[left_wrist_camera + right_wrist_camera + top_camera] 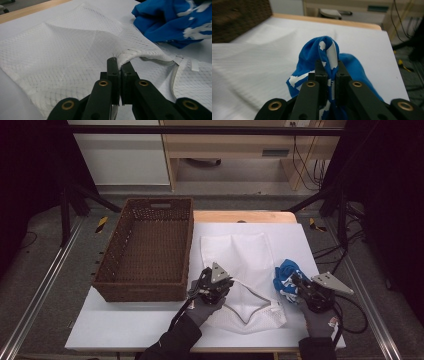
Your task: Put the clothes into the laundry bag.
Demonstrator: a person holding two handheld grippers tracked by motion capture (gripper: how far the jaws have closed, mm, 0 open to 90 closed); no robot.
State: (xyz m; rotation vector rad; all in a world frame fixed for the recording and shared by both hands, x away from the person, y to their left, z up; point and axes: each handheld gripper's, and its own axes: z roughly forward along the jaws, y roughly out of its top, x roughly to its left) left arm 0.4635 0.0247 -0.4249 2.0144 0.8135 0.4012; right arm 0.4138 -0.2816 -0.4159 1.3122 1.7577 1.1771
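A white mesh laundry bag (240, 275) is spread flat on the white counter (125, 325), just beside a brown woven basket (147, 250). Its open rim is pinched and lifted by the left gripper (120, 65), the fingers (112, 72) clamped on the hem. A blue cloth (329, 53) (patterned with white) is gripped by the right gripper (329, 70), fingers closed on a raised fold, near the bag's right edge.

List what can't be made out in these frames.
- Blue garment: what kind it is; bunched, right gripper covers its lower part in the right gripper view.
- White mesh bag: contents; high view too small, left gripper pinches its edge.
- Wicker basket: near inner wall, hidden by its own rim, high view.
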